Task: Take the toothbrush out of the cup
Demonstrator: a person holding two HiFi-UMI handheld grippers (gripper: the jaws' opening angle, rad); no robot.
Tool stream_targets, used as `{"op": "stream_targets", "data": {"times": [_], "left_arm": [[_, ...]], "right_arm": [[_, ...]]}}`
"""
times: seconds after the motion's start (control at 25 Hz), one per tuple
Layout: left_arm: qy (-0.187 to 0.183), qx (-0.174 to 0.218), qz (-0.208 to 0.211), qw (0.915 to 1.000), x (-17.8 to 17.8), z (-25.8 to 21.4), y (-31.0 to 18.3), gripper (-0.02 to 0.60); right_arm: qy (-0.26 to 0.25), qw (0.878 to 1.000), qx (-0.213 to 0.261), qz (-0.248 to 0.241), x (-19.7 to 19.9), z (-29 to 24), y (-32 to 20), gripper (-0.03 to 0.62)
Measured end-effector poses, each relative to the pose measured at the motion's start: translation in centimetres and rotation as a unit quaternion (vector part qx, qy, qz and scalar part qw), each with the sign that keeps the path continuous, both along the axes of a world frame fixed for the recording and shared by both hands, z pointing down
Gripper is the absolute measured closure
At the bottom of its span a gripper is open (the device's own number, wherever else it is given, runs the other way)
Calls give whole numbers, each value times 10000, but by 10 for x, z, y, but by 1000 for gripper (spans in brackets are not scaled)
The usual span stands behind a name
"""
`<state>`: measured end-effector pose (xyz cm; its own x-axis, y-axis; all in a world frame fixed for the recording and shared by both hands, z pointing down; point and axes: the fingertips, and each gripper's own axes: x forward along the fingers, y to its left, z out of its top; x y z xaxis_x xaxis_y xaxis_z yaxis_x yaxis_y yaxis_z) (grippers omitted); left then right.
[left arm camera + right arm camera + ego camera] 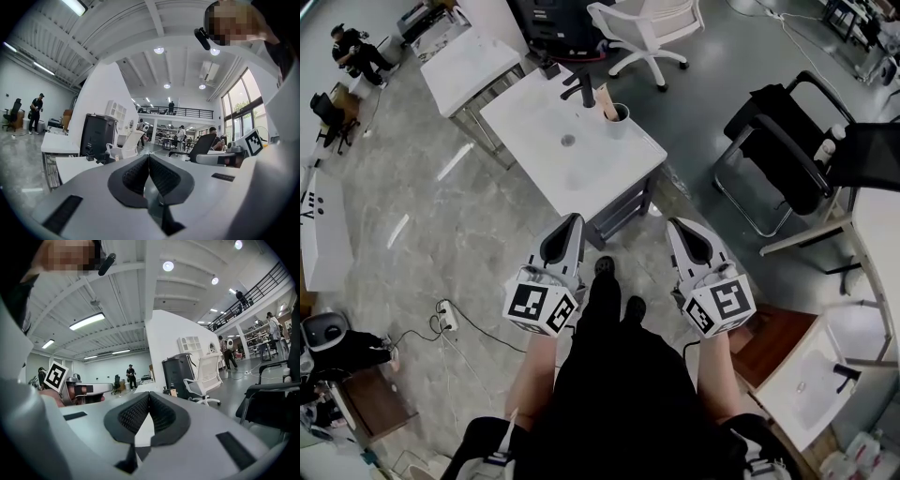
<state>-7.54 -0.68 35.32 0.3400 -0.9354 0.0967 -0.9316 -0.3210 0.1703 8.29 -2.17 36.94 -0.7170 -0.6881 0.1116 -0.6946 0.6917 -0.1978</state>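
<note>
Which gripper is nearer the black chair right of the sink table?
Right. In the head view the right gripper hangs below and left of the black chair. The left gripper is further left still, beyond the right one.

Bare grey floor lies between the white sink table (581, 178) and the left gripper (574, 219) and right gripper (676, 225), both with jaws together and well short of the table's near corner. The table's near half is open, with only a drain (568, 141) set in it. At the far edge a black faucet (579, 89) stands just left of the cup (619, 122), and the toothbrush (607, 101) leans toward it, narrowing that side; the cup's near and right sides are free. A white office chair (647, 33) stands behind the table, and a black chair (783, 155) well apart at the right.
</note>
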Motion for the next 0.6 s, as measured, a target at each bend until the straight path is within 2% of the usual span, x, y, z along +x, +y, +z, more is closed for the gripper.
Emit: {"op": "stream_targets", "data": {"times": [0.32,0.6], "left_arm": [[56,44,169,9998,-6,9,-63,566],[116,86,332,9993,-21,10,-139,565]], "right_arm": [[124,9998,116,136,-5,-4,-47,565],[292,9991,219,209,-29,-14,-111,565]]}}
